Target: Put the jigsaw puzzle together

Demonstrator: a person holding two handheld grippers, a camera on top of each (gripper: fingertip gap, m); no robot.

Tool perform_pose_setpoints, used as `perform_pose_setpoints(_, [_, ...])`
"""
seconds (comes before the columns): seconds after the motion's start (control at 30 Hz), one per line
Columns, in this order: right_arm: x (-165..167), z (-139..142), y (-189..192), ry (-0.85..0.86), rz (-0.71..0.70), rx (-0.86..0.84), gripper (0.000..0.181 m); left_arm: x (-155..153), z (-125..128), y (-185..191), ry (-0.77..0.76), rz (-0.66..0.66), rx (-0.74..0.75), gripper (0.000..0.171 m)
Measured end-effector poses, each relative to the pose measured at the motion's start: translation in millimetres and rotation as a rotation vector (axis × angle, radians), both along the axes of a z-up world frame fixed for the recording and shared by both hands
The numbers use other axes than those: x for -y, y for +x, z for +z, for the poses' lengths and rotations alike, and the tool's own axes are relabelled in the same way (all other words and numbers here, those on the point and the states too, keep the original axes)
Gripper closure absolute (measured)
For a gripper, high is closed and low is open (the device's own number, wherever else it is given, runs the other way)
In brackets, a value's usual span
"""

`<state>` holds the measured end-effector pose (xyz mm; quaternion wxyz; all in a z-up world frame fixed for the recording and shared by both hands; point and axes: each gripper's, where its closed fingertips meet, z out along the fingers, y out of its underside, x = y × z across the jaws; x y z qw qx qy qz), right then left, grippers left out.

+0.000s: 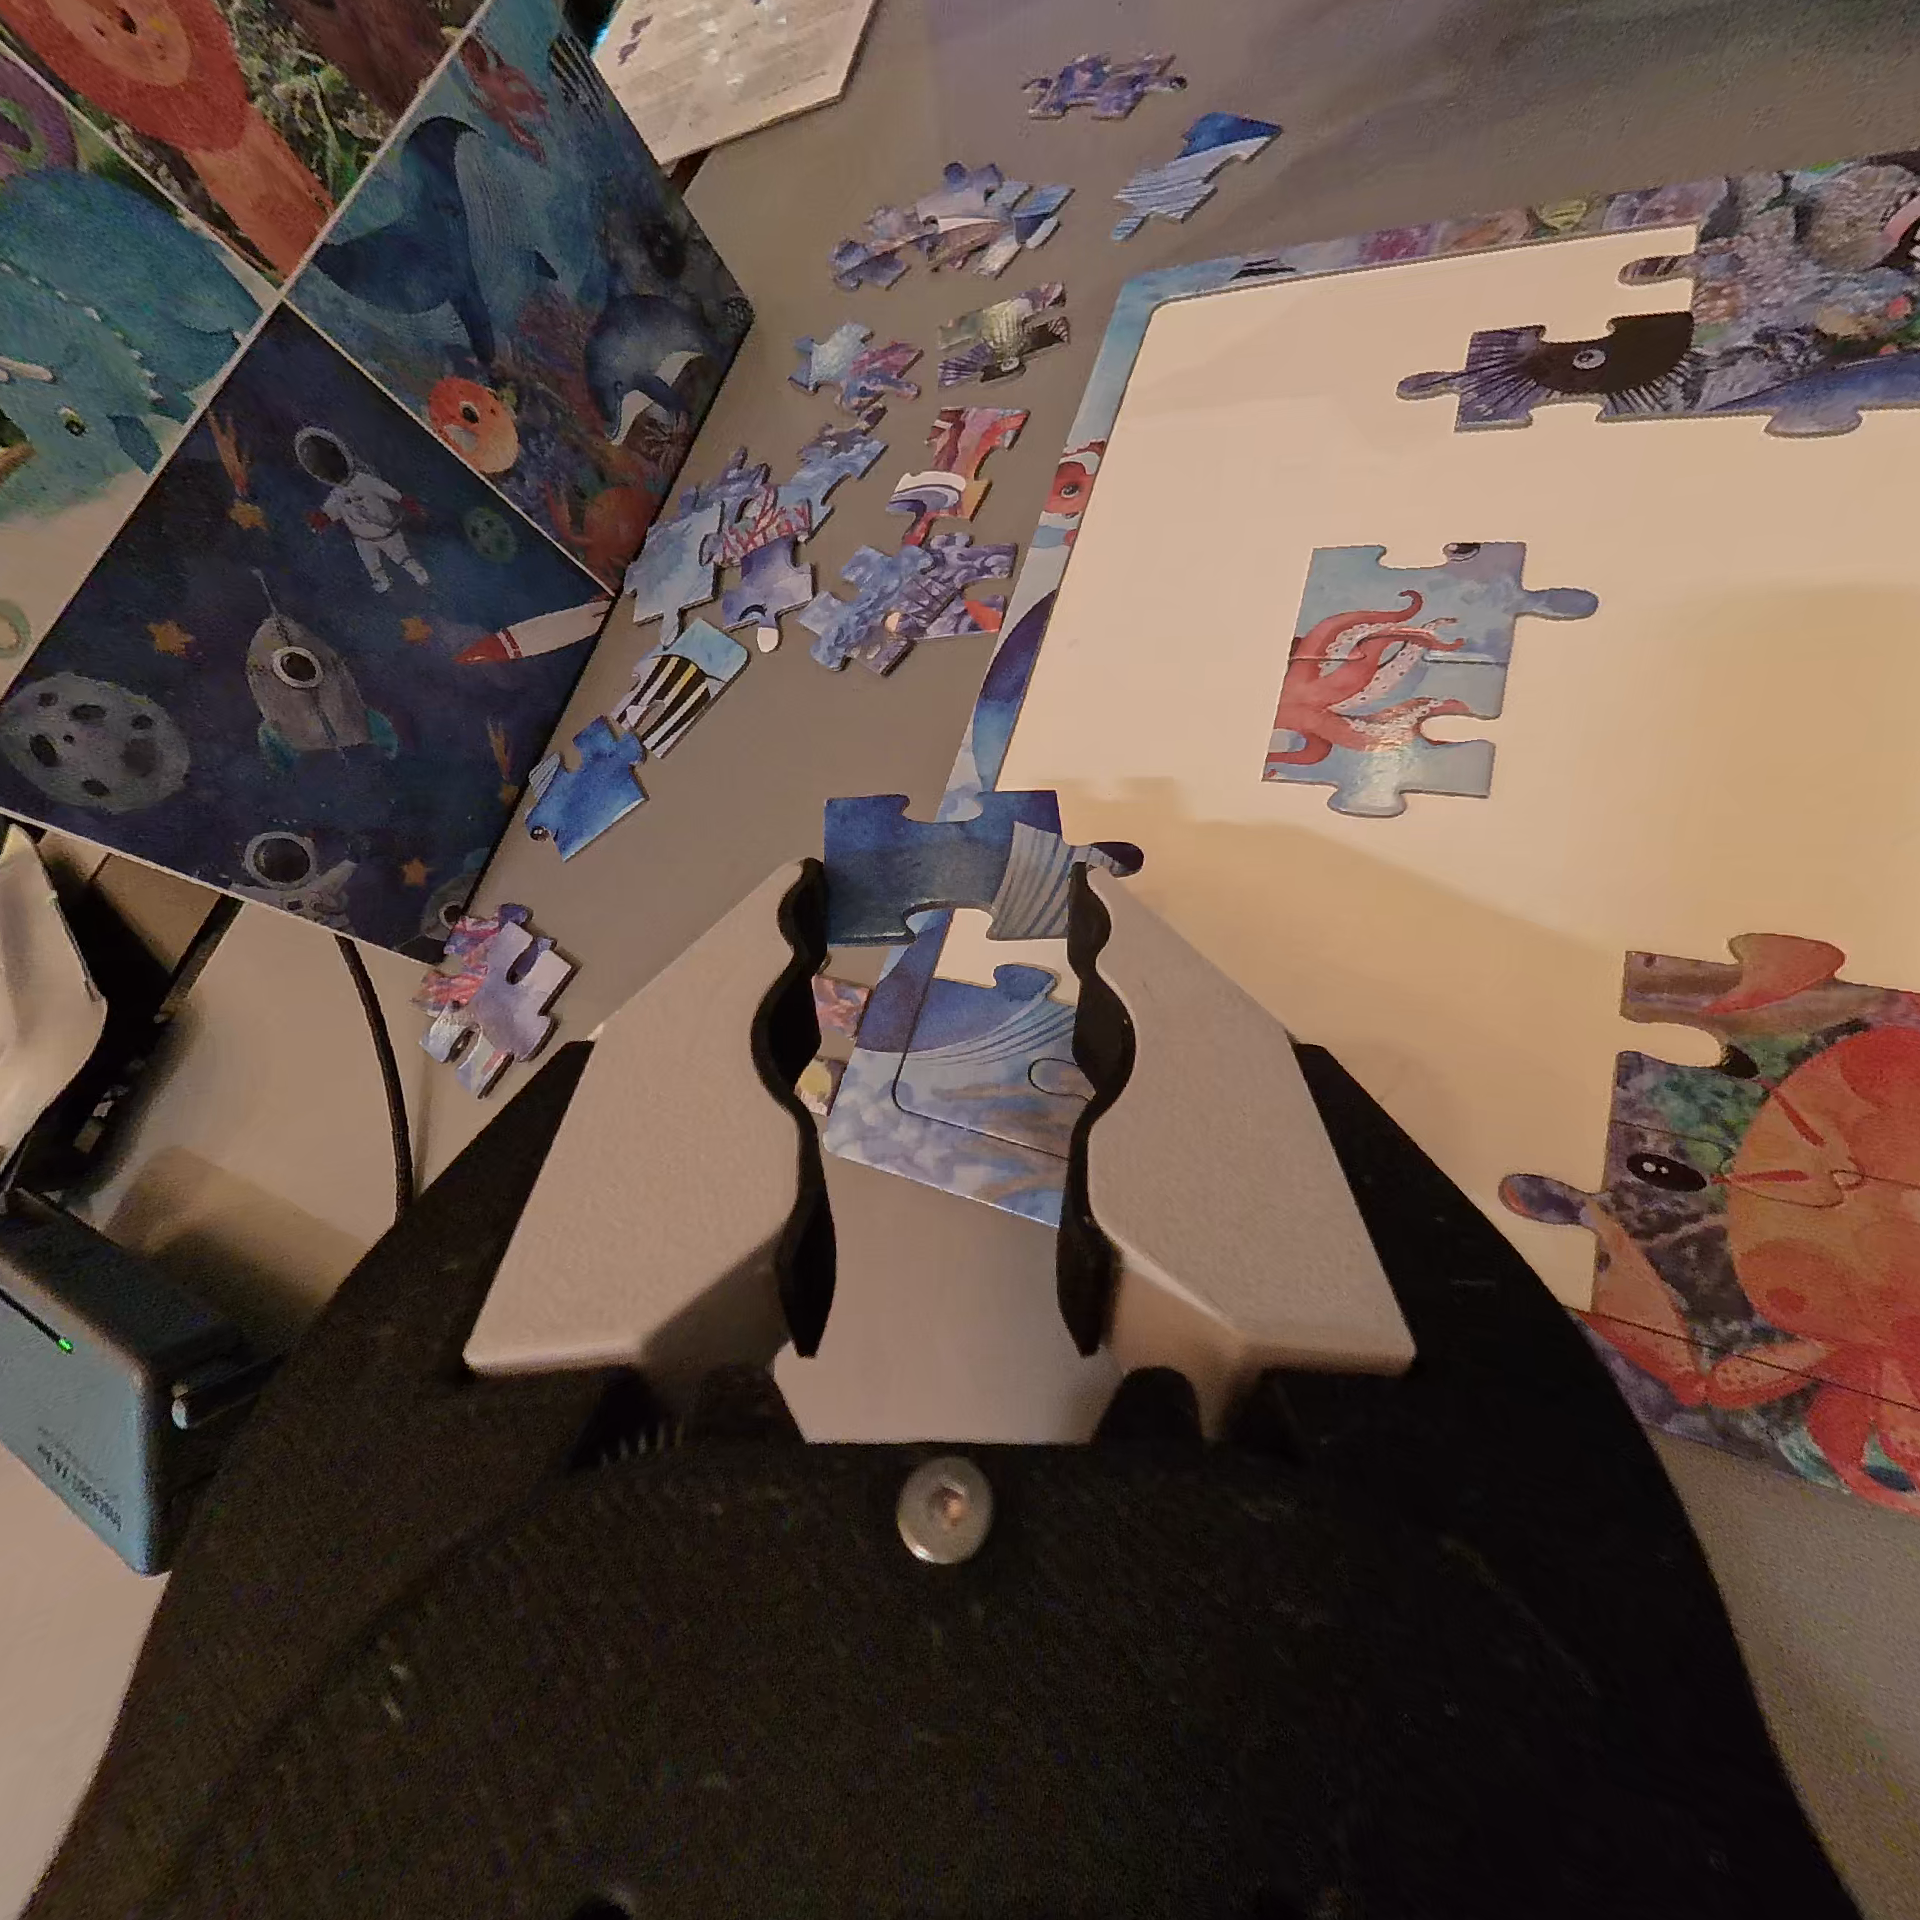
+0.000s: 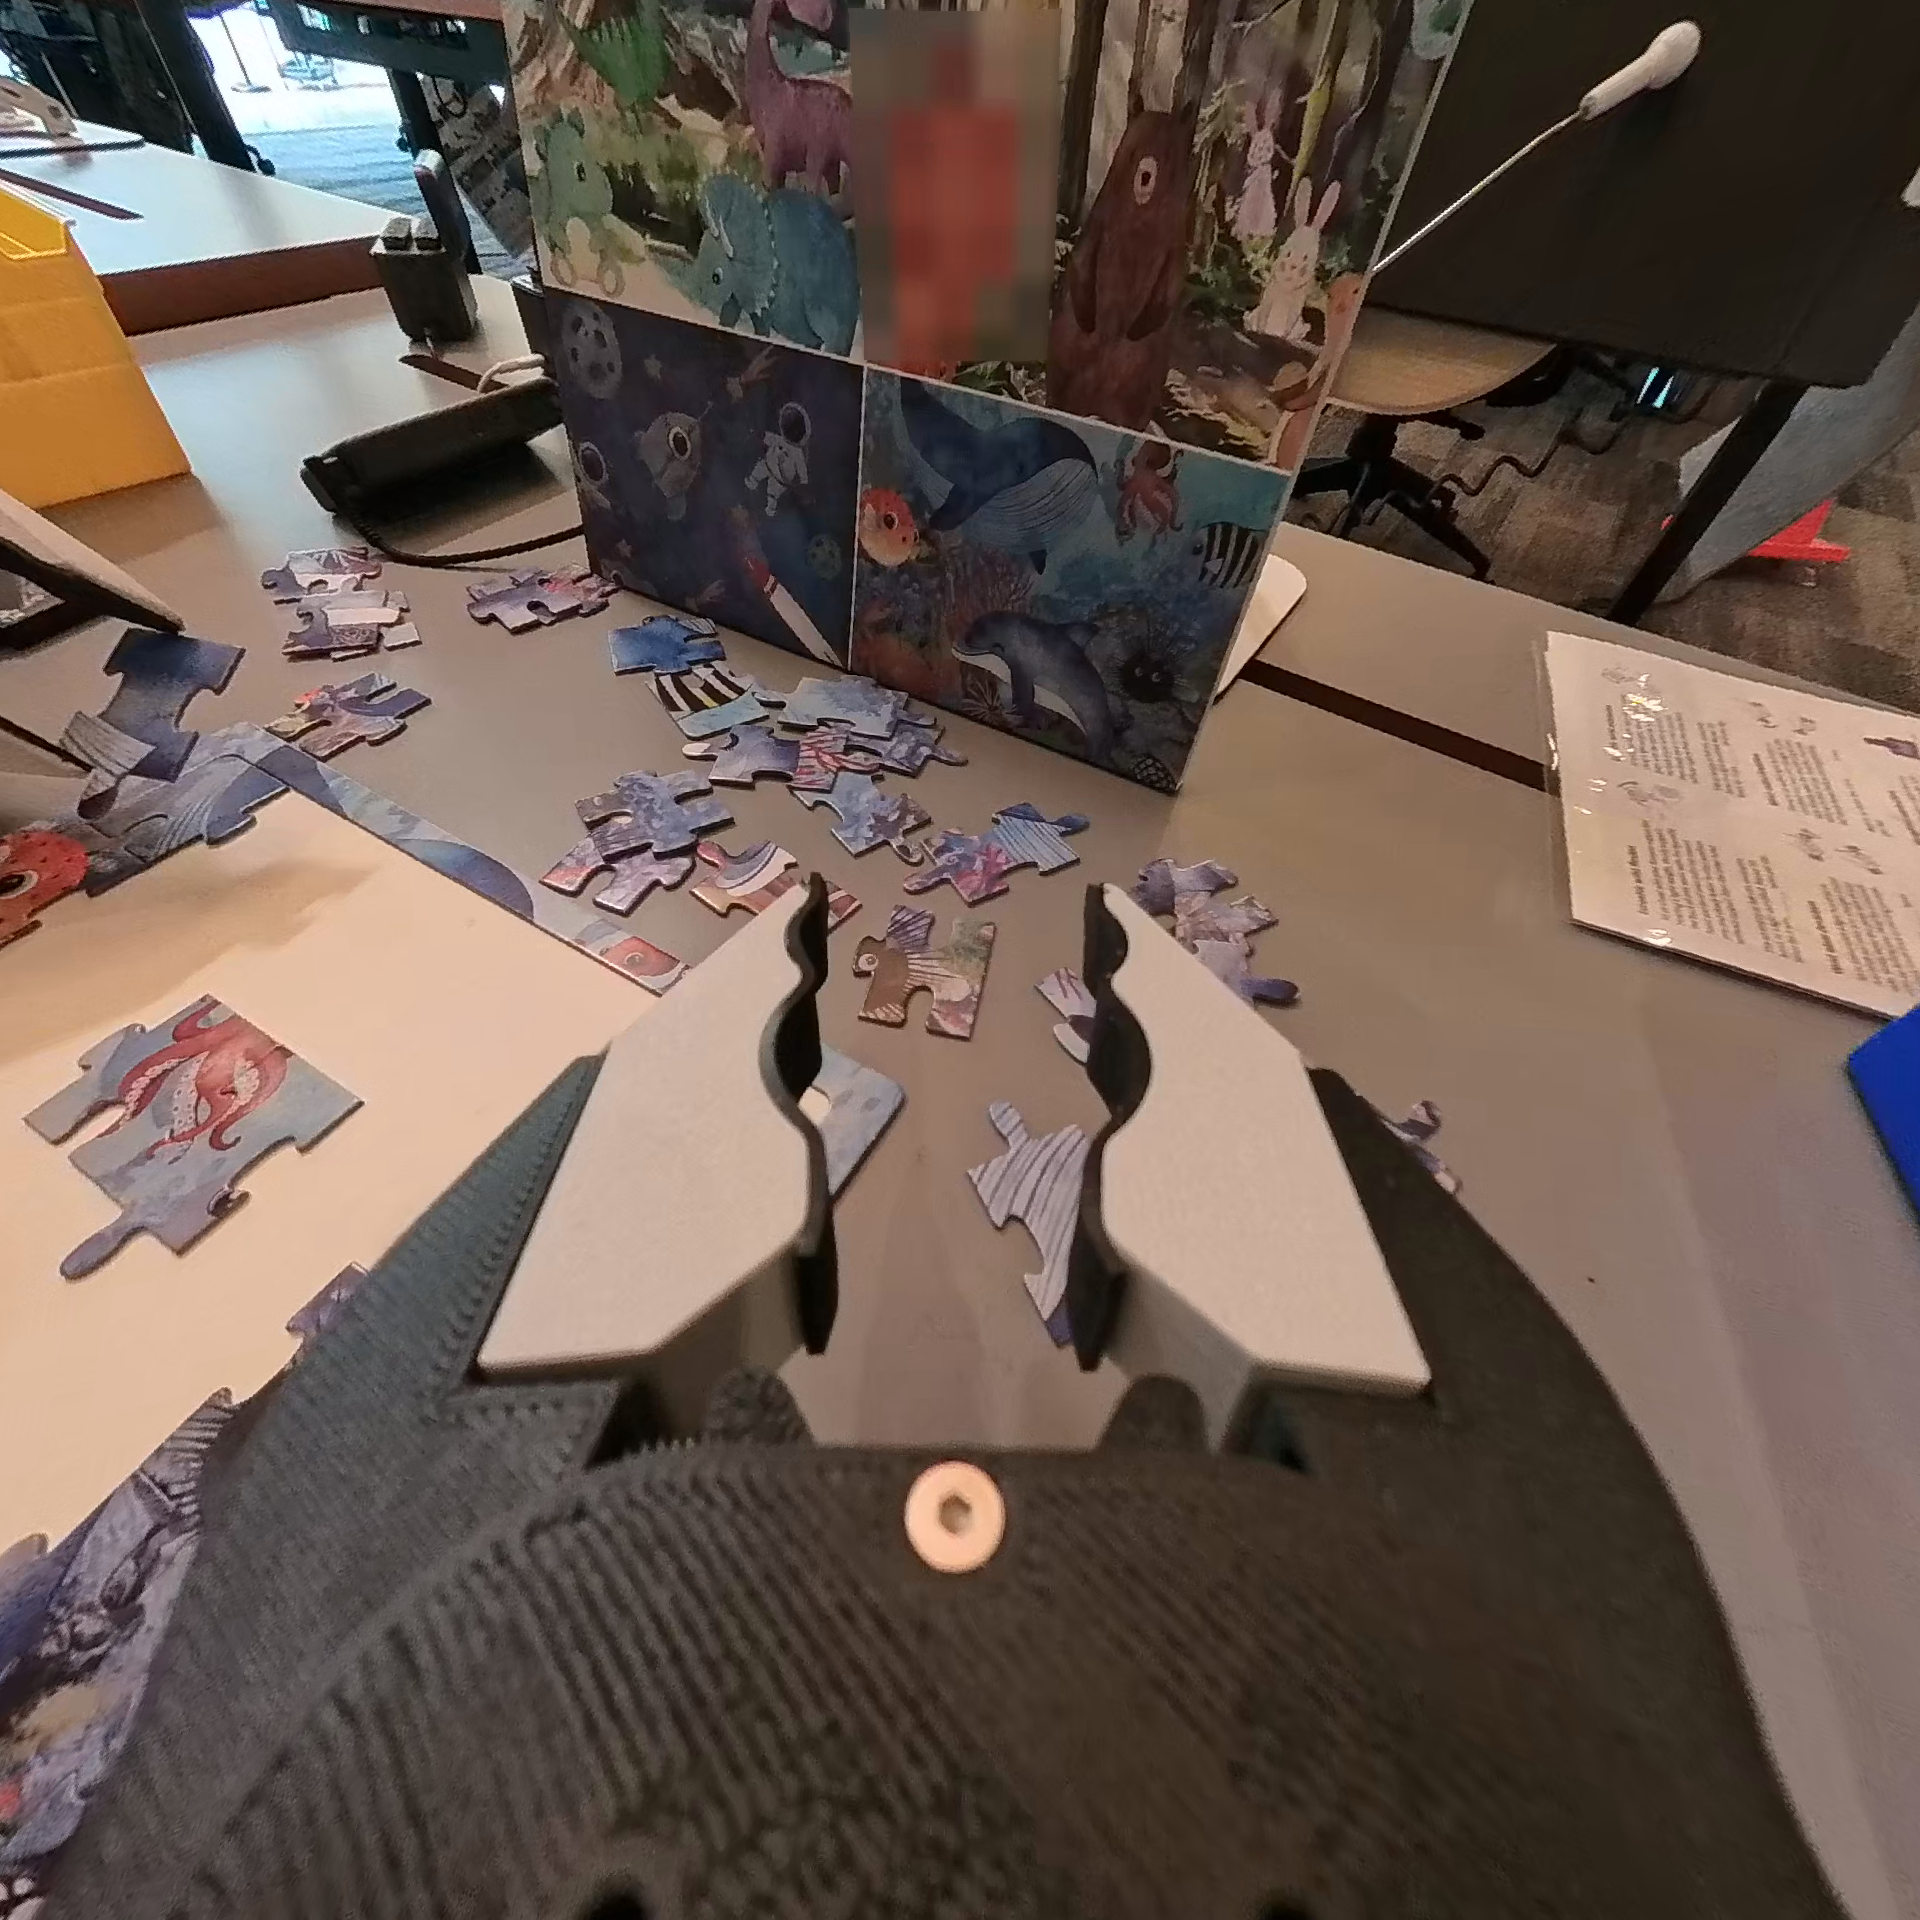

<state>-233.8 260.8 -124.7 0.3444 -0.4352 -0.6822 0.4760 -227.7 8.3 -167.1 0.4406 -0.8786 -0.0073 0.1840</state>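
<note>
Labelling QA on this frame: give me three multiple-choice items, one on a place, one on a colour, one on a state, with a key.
1. Where does the octopus piece pair lie?
A. on the white puzzle board
B. on the grey table
C. inside the box

2. Main colour of the piece in the left tool?
A. yellow
B. blue
C. green

3. State of the right tool?
A. shut on a piece
B. shut, empty
C. open, empty

Key: 1 A, white board surrounds it; 2 B, dark blue with pale stripes; 3 C, fingers apart, nothing between.

The grey bench holds loose puzzle pieces, a white puzzle tray, a picture box and a paper sheet.
</note>
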Motion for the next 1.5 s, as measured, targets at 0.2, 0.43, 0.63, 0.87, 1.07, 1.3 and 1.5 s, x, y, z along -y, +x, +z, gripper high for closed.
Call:
perform_pose_setpoints(0.2, [0.5,0.0,0.1,0.001,0.002,0.000,0.133,-0.8,-0.8,1.0,-0.004,-0.005,-0.001,0.127])
perform_pose_setpoints(0.43, [1.3,-0.5,0.2,0.002,0.004,0.001,0.133,-1.0,-1.2,1.1,-0.006,-0.005,-0.003,0.127])
perform_pose_setpoints(0.63, [1.8,-0.8,0.3,0.003,0.005,0.002,0.133,-0.9,-0.8,1.1,-0.005,-0.004,-0.006,0.127])
perform_pose_setpoints(0.87, [2.3,-1.0,0.4,0.003,0.007,0.003,0.133,-0.9,-1.5,0.6,-0.007,-0.002,-0.006,0.127])
perform_pose_setpoints(1.07, [3.1,-1.3,0.4,0.004,0.009,0.004,0.133,-0.9,-1.3,0.6,-0.004,-0.001,-0.005,0.127])
perform_pose_setpoints(1.3, [3.5,-1.6,0.5,0.005,0.010,0.004,0.133,-1.0,-2.3,0.5,-0.009,-0.001,-0.004,0.127])
perform_pose_setpoints(1.5, [3.7,-2.0,0.5,0.007,0.011,0.006,0.133,-1.4,-1.7,1.0,-0.006,-0.003,-0.004,0.127])
